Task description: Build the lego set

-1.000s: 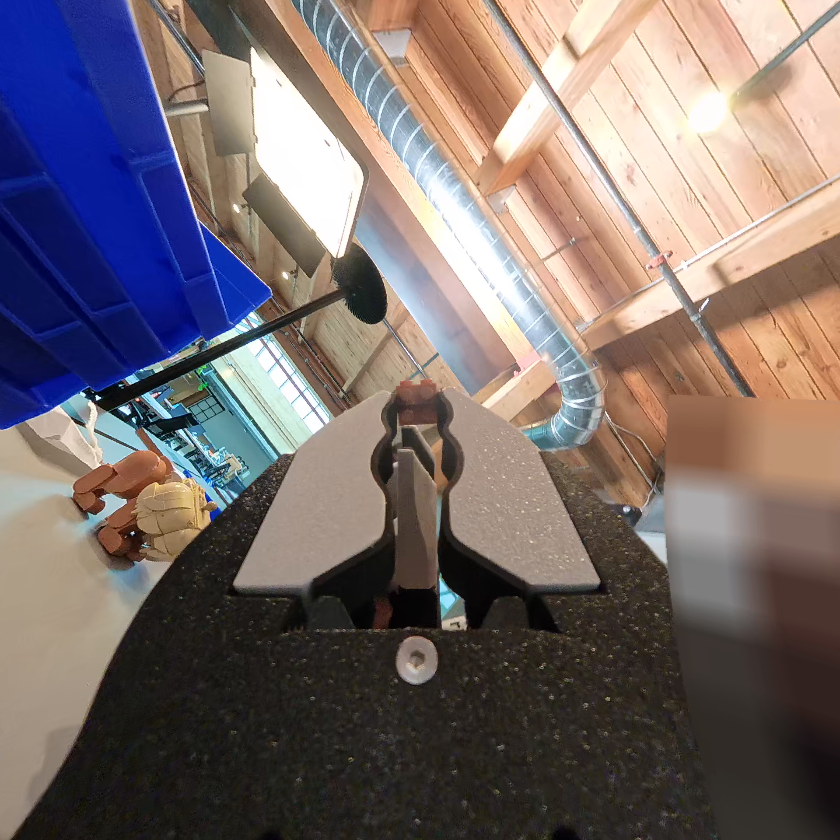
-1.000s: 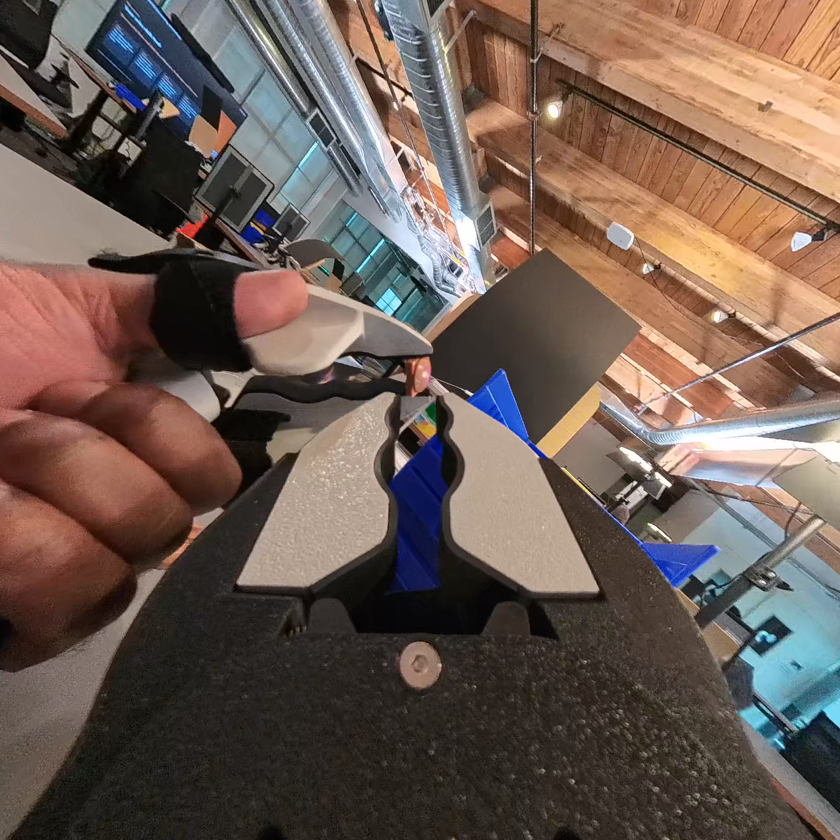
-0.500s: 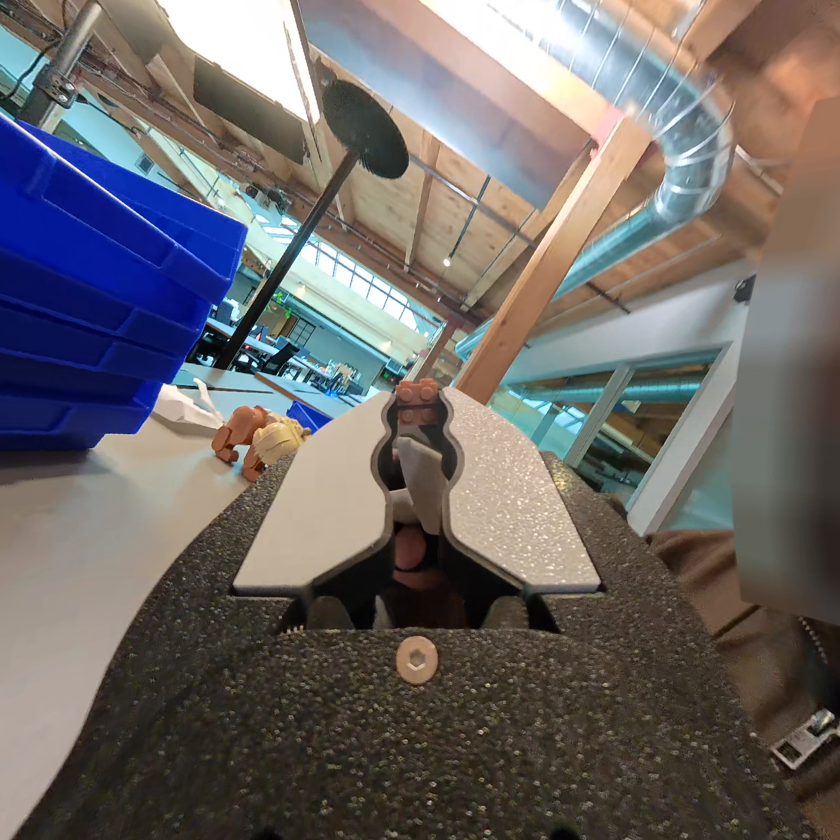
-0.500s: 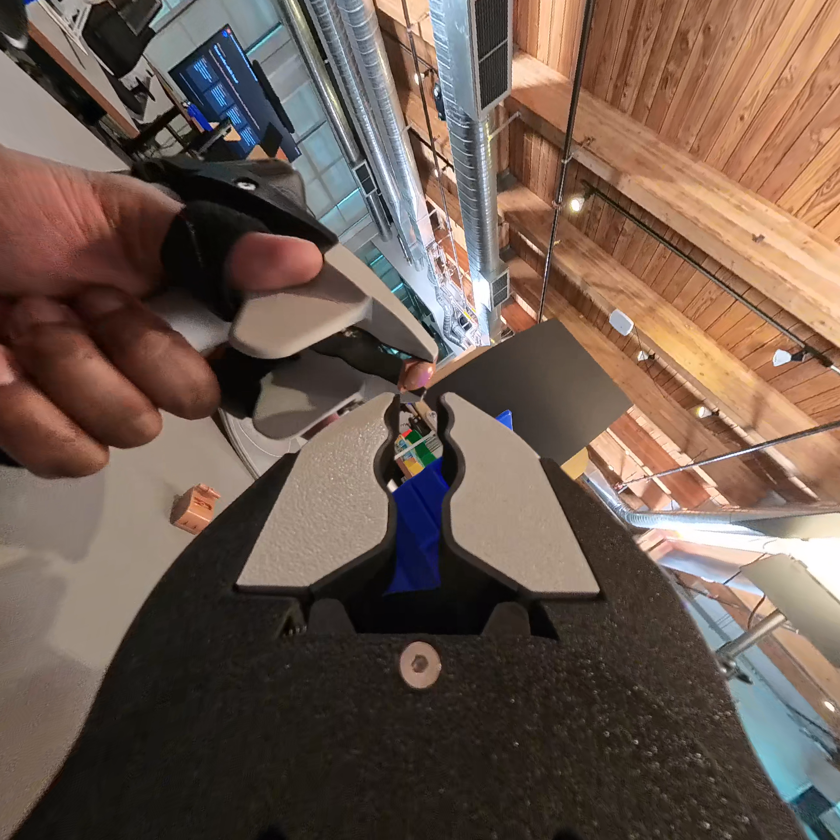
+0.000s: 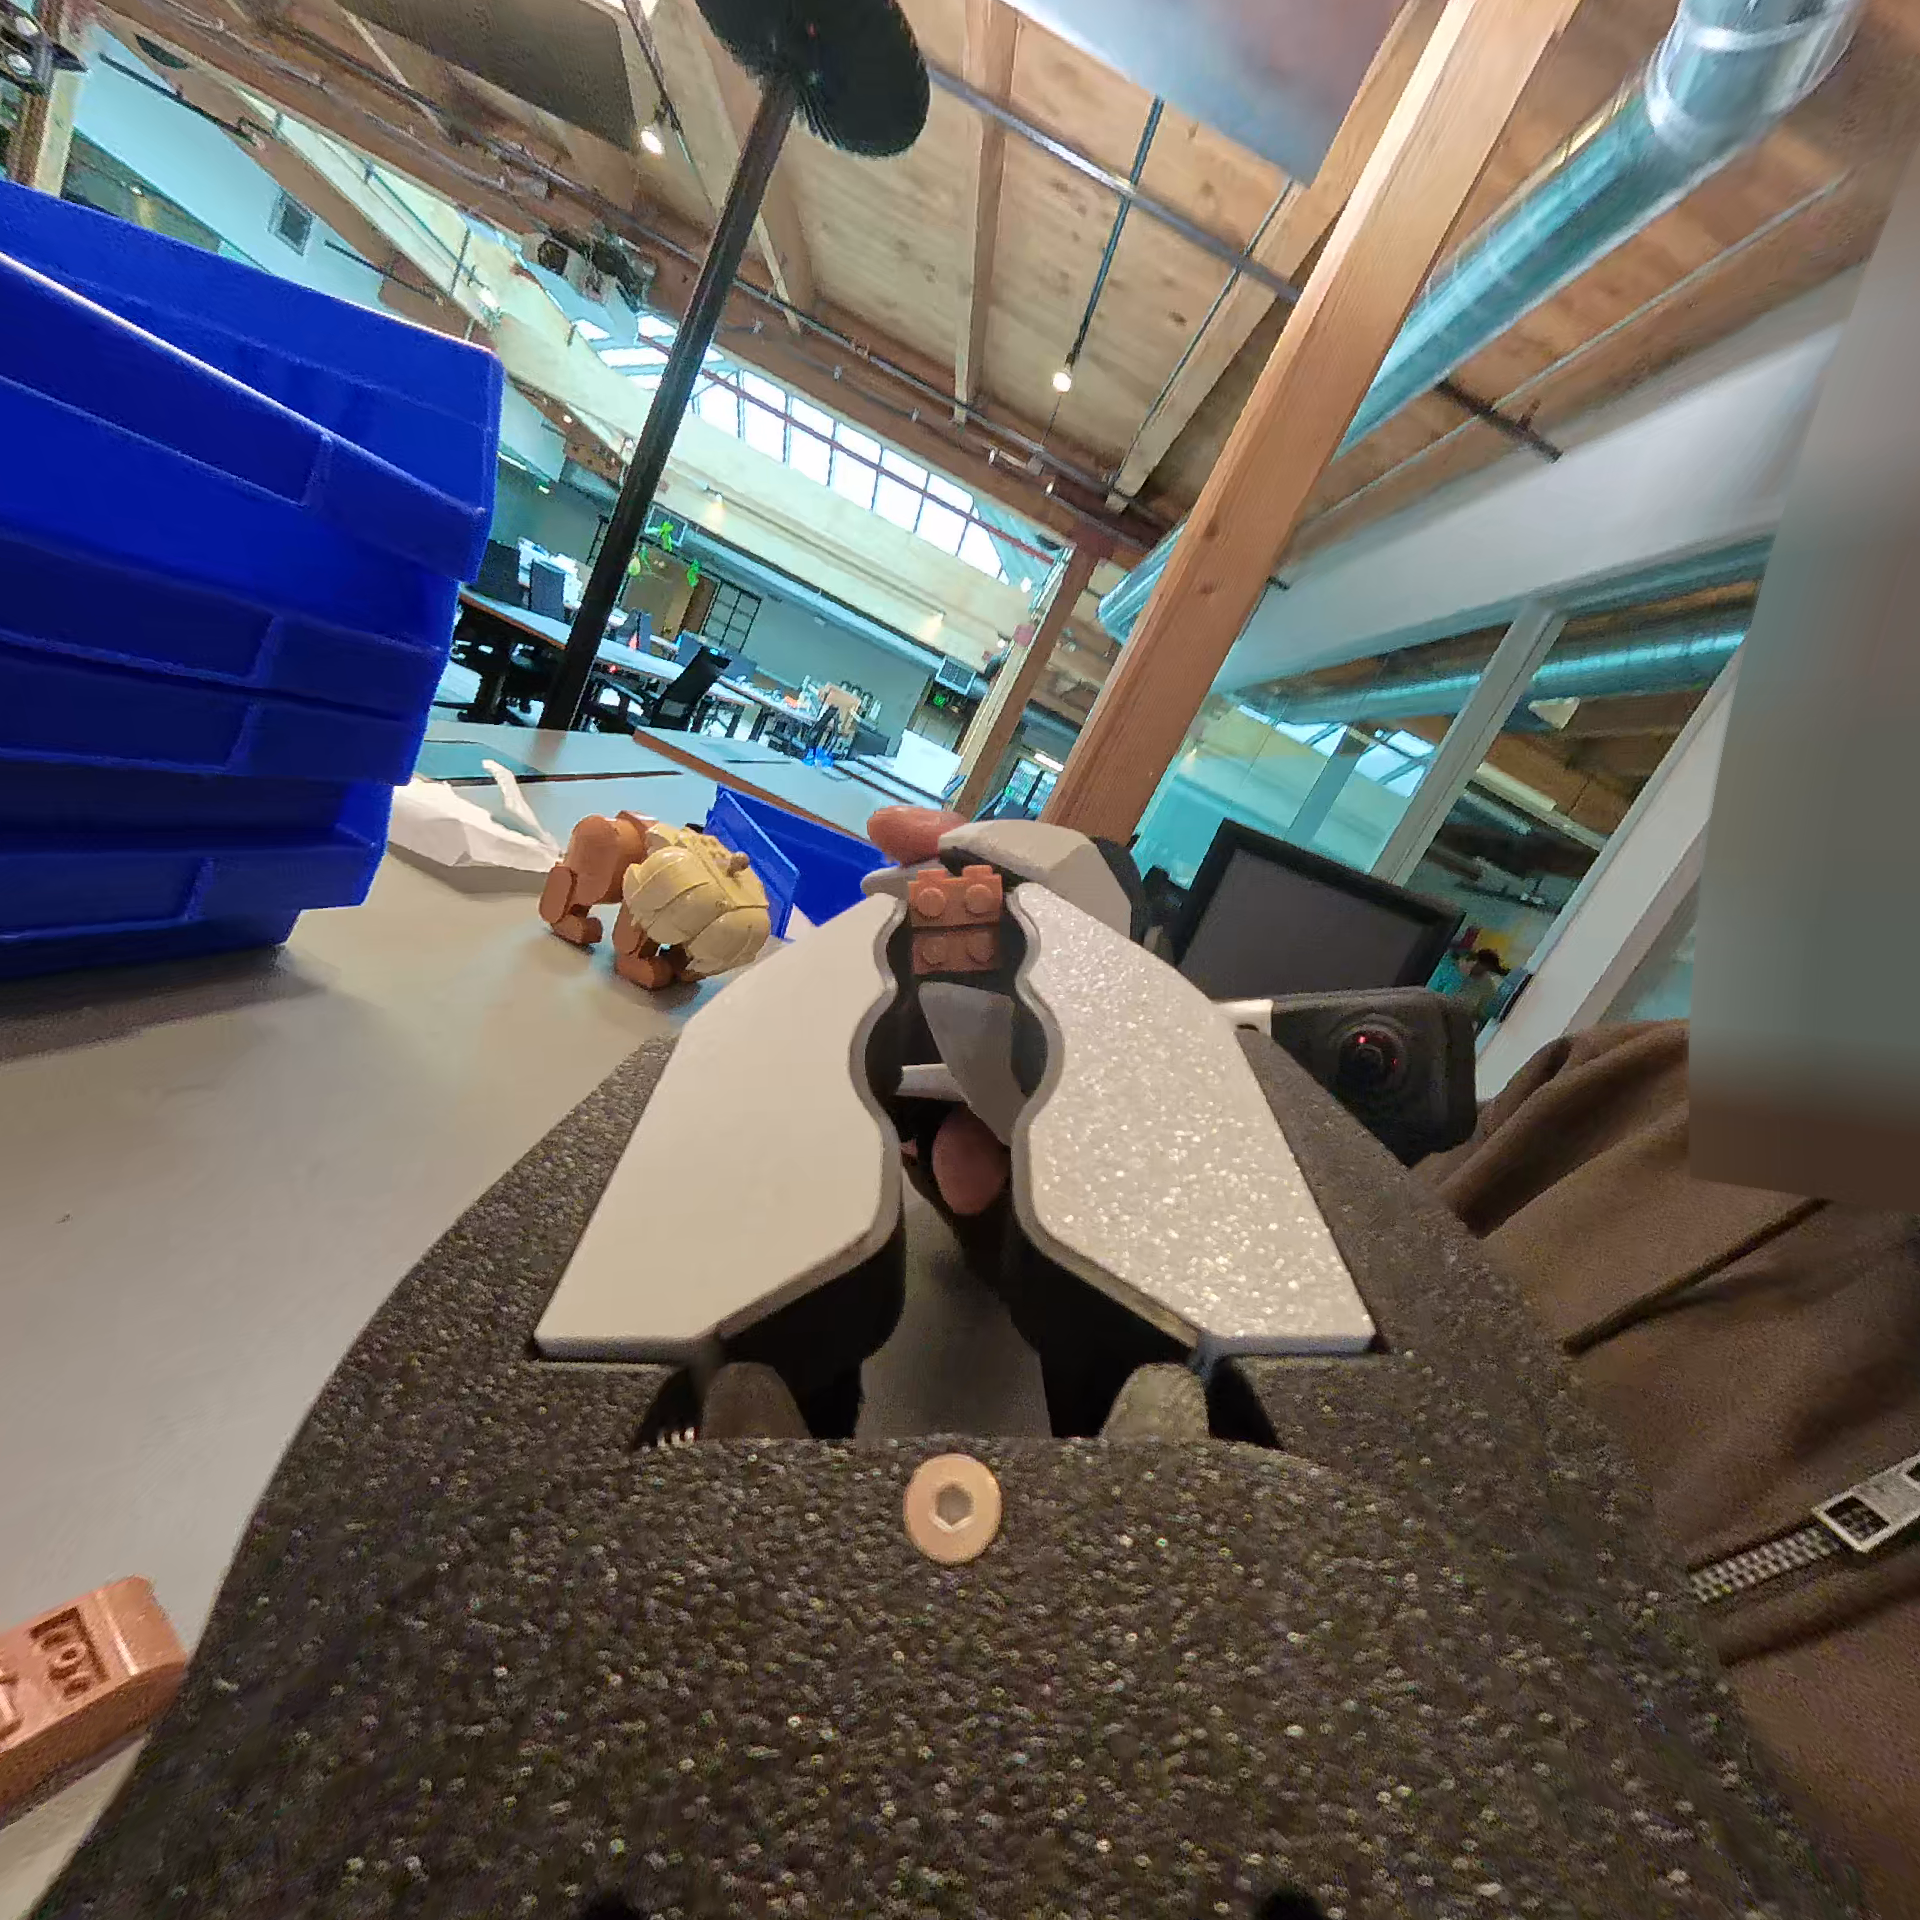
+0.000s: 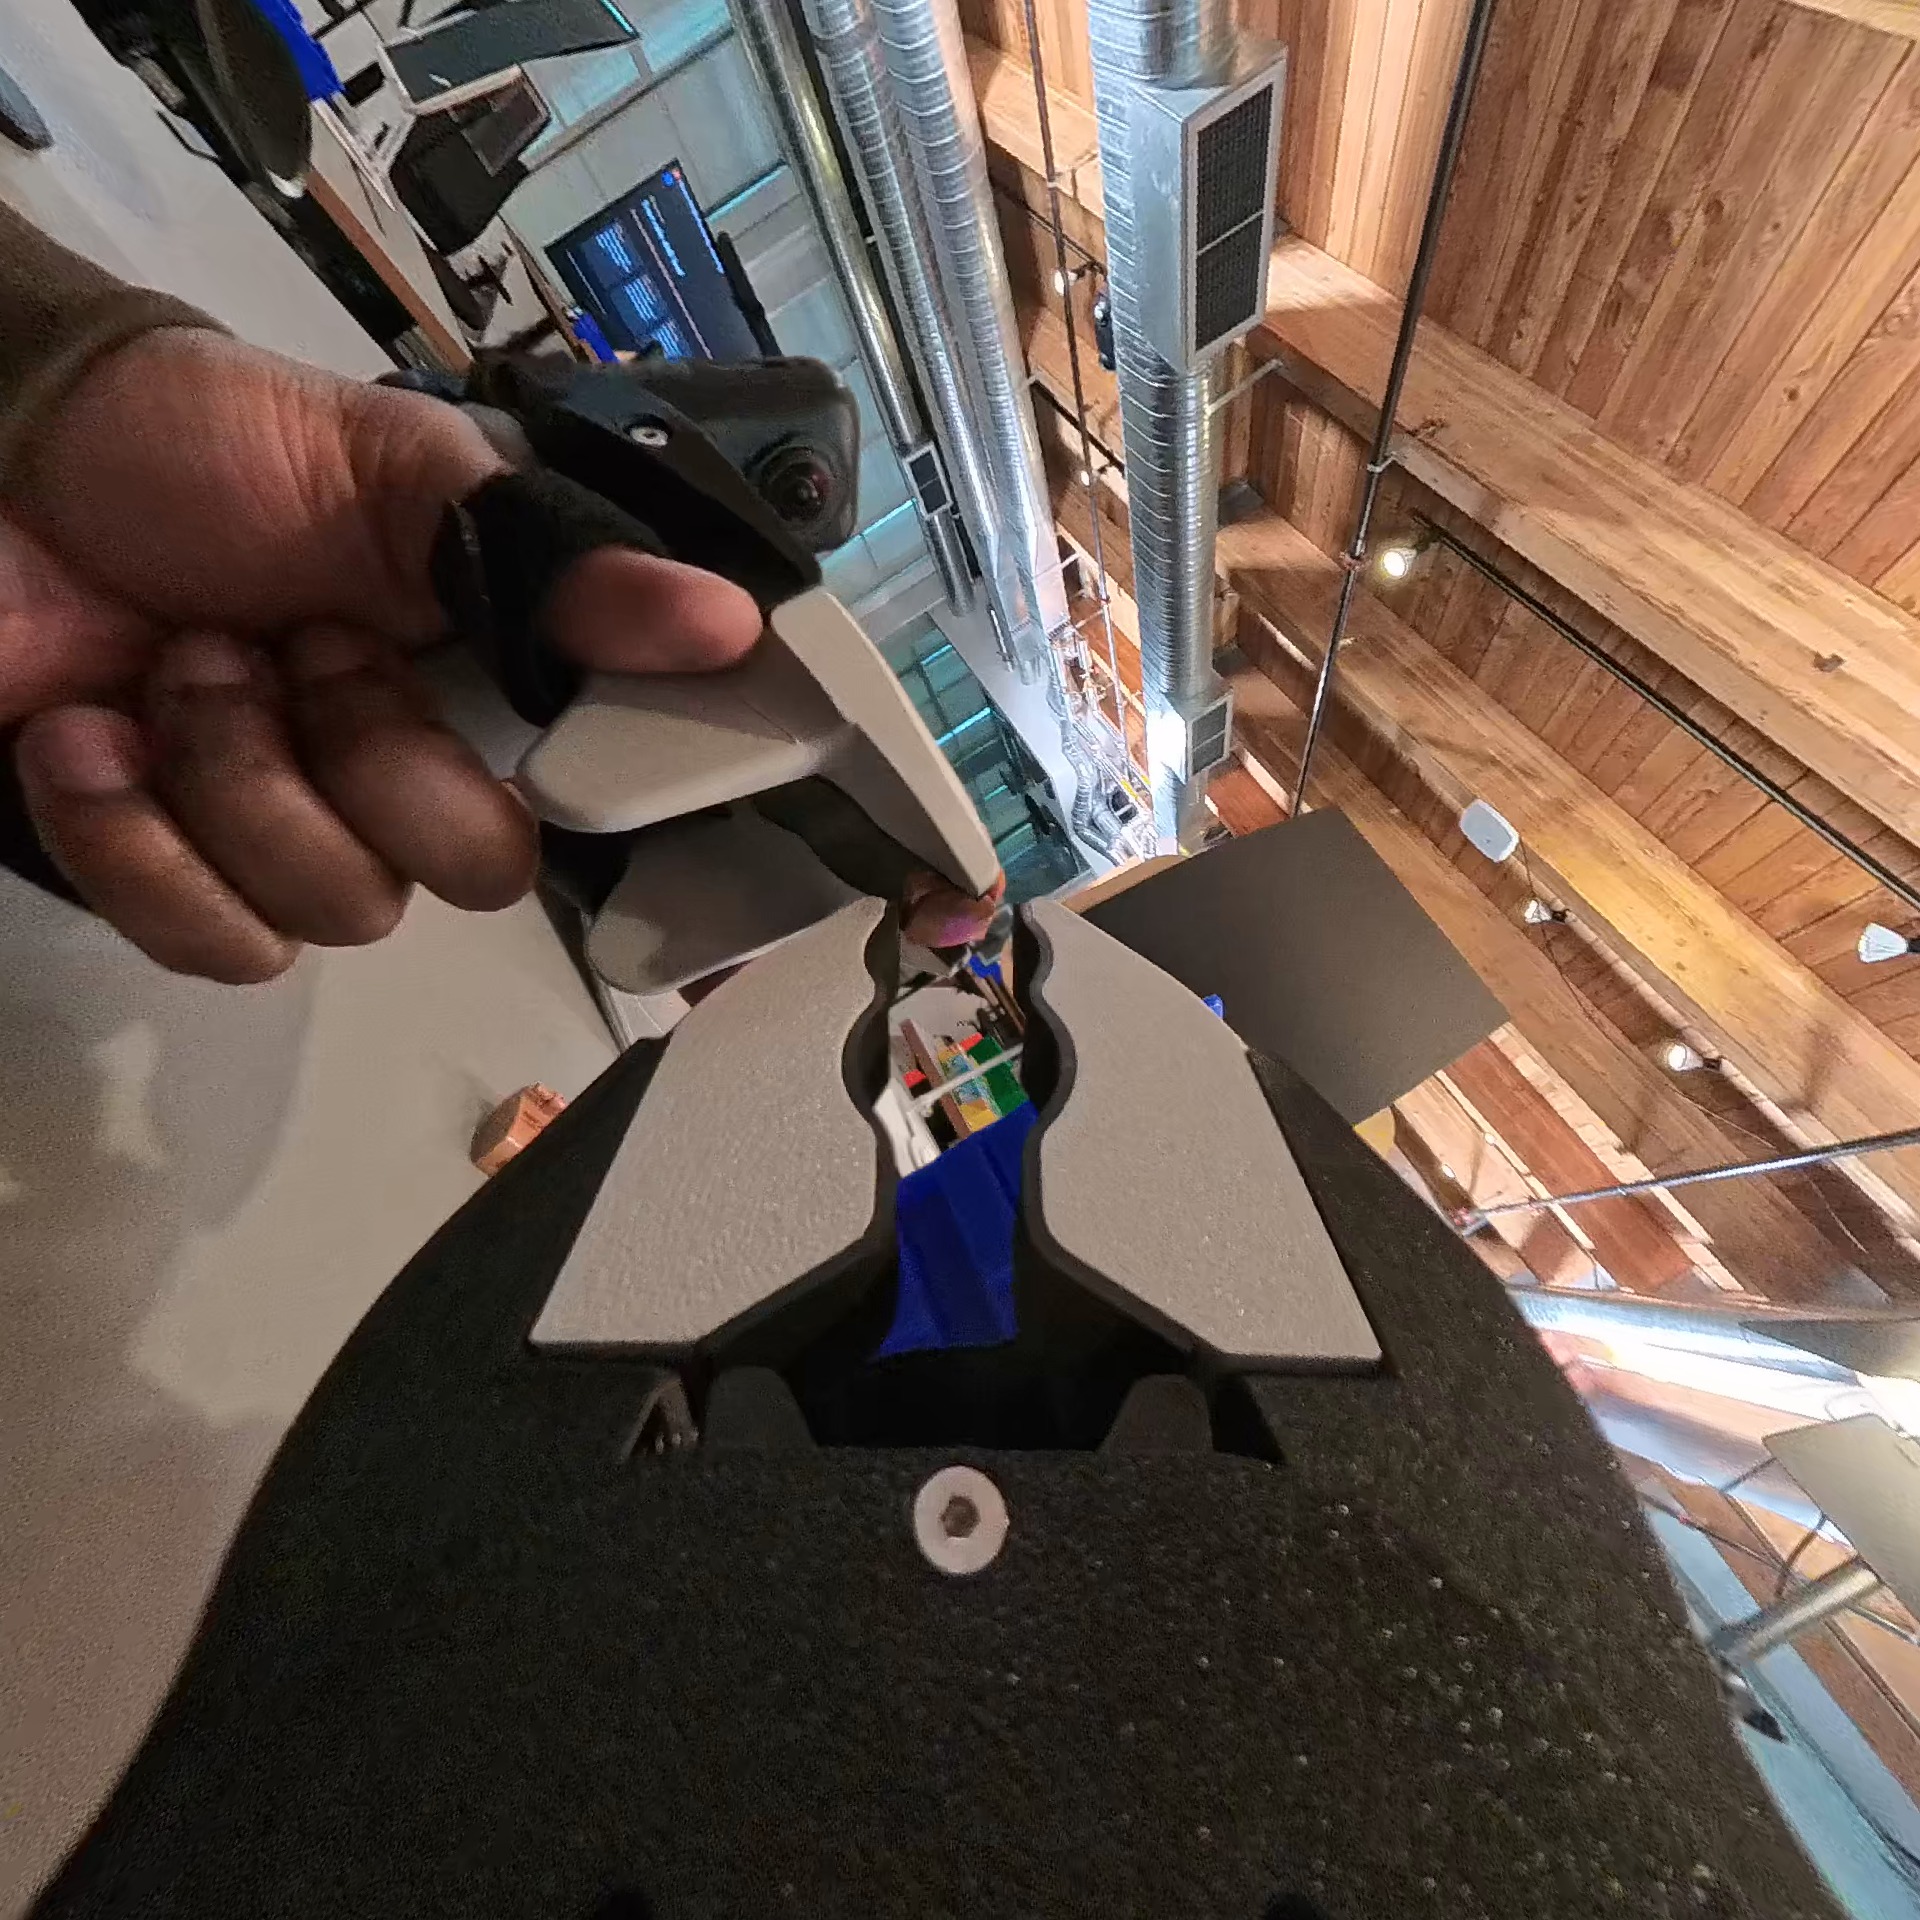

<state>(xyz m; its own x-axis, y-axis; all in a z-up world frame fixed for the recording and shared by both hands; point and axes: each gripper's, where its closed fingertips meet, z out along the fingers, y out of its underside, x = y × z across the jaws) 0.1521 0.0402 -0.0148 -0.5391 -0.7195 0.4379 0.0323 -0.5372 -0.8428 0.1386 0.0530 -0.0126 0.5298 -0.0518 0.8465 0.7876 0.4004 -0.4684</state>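
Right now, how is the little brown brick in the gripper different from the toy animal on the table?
The brick is pinched in the left gripper; the animal stands on the table. The brick is all brown; the animal is brown and tan. Both are lego.

I am losing most of the reddish-brown brick (image 5: pixel 73 1694) past the left edge, and my own fingers (image 5: pixel 1174 1132) are hiding the lower part of the small brown piece (image 5: pixel 956 920). In the right wrist view I cannot tell what the other gripper's tip (image 6: pixel 951 914) is pinching.
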